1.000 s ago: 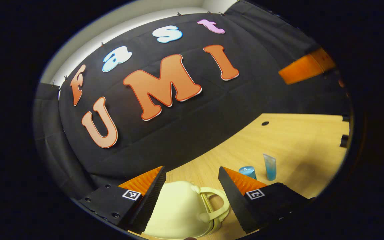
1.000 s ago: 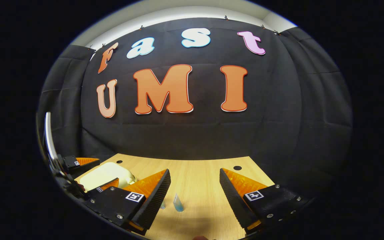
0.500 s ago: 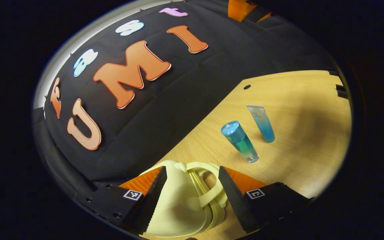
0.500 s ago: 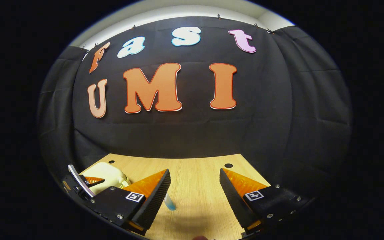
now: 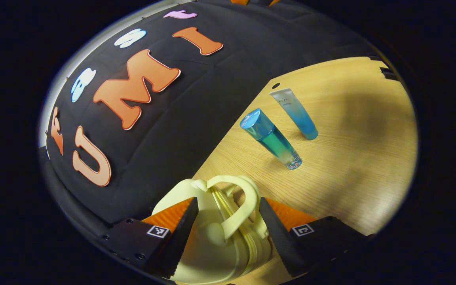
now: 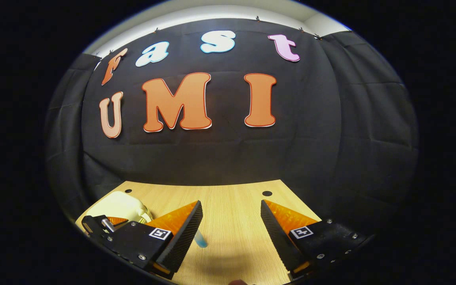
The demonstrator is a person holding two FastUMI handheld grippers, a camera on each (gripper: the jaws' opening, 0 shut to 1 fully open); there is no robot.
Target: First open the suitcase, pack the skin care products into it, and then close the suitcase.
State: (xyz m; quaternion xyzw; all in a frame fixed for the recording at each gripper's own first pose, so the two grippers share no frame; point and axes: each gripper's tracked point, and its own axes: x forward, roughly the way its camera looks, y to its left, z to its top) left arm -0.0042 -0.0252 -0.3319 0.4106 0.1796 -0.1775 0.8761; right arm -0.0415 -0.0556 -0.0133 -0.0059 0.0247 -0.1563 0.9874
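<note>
Here, suitcase [image 5: 212,245] (closed), left gripper [image 5: 226,231] astride

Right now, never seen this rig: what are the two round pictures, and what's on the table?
No robot here: a person holds one pair of tongs in each hand, and a camera rides on each, looking along its fingers. In the left gripper view, the left tongs stand open around the handle of a pale yellow suitcase, which looks zipped shut. On the wooden table stand a blue bottle and a blue tube. In the right gripper view, the right tongs hang open over the table, holding nothing.
</note>
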